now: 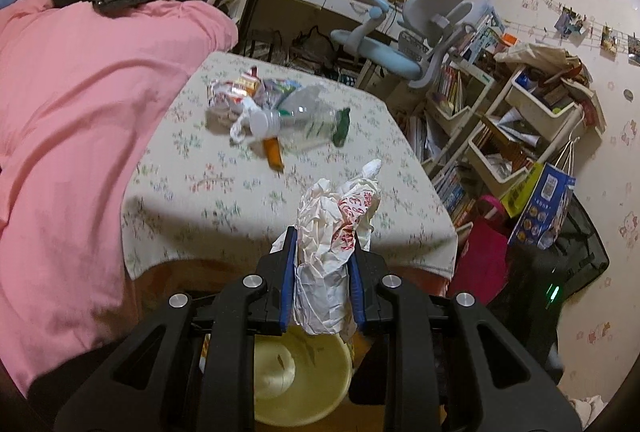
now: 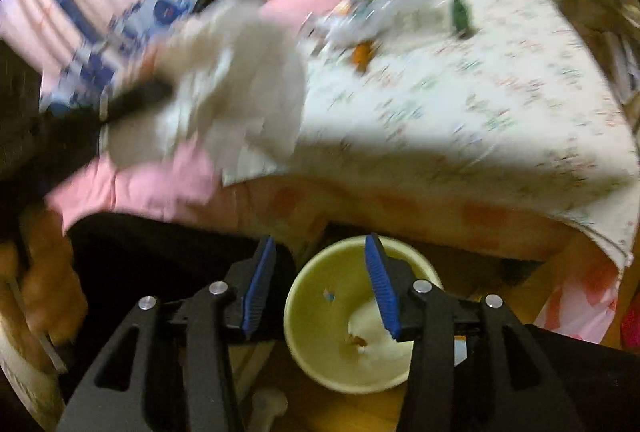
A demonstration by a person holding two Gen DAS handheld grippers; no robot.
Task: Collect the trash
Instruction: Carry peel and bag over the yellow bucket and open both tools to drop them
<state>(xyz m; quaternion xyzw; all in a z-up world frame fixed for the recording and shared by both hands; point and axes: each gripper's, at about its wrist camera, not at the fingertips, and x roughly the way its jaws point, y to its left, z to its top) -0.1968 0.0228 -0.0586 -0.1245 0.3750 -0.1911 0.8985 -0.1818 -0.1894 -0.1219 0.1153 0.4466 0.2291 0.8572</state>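
Above the one yellow bucket (image 1: pixel 298 372) on the floor, two hand-held grippers hang tilted downward. The left hand-held gripper (image 1: pixel 323 248) is clamped on a single crumpled white paper wrapper (image 1: pixel 332 232) with red print, its blue pads pressing both sides; the wad stands up between the fingers and its lower end hangs just over the bucket's rim. The right hand-held gripper (image 2: pixel 320 256) stands with its jaws apart and nothing between them, directly above the bucket, which shows a few small scraps at its bottom. No earlier view is at hand to compare. Beyond the bucket is the counter (image 1: pixel 224 192) under a flowered cloth, and on it, well away from the bucket, lies one loose heap of rubbish: one squashed clear plastic bottle (image 1: pixel 304 120) with a white cap, one orange piece (image 1: pixel 273 154), one dark green piece (image 1: pixel 342 126), and some crumpled printed wrappers (image 1: pixel 240 88) whose number cannot be told. Left of the counter, a pink blanket (image 1: pixel 72 136) covers a bed.
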